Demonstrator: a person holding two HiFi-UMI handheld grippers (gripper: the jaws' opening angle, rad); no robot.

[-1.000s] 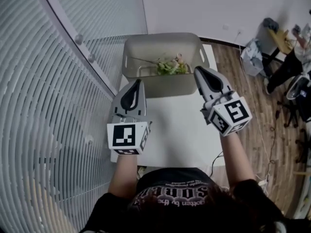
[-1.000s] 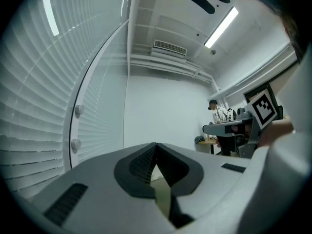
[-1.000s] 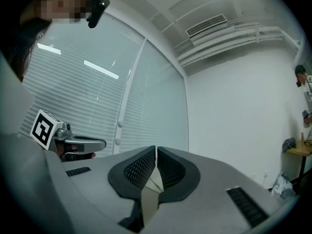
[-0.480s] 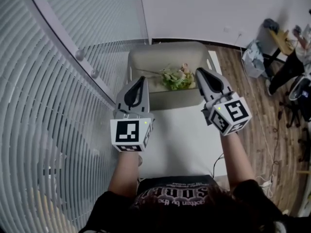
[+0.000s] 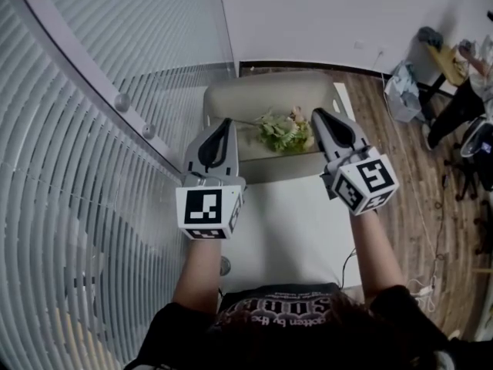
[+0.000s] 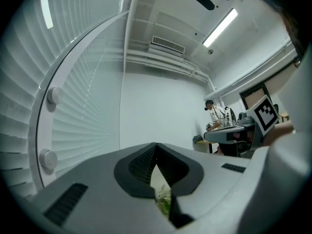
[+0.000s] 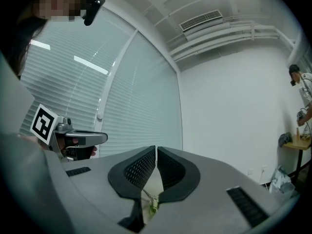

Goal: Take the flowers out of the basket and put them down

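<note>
Nothing is done yet: the flowers [image 5: 283, 132] lie in the basket [image 5: 266, 168] at 12 o'clock, with the left gripper [image 5: 224, 123] at their 9 o'clock and the right gripper [image 5: 314, 114] at 3 o'clock, both clenched on nothing.

Here is a black T-shirt [image 5: 277, 308] with pale lettering across the chest and short sleeves. The left gripper [image 5: 223, 123] is a pale grey tapered shell with a dark teardrop inset, and the left cube [image 5: 208, 213] is white with black square markers. The right gripper [image 5: 315, 114] matches, and the right cube [image 5: 367, 182] is marked likewise. Close in, black ribbed pads [image 7: 140, 168] line the grey jaws.
</note>
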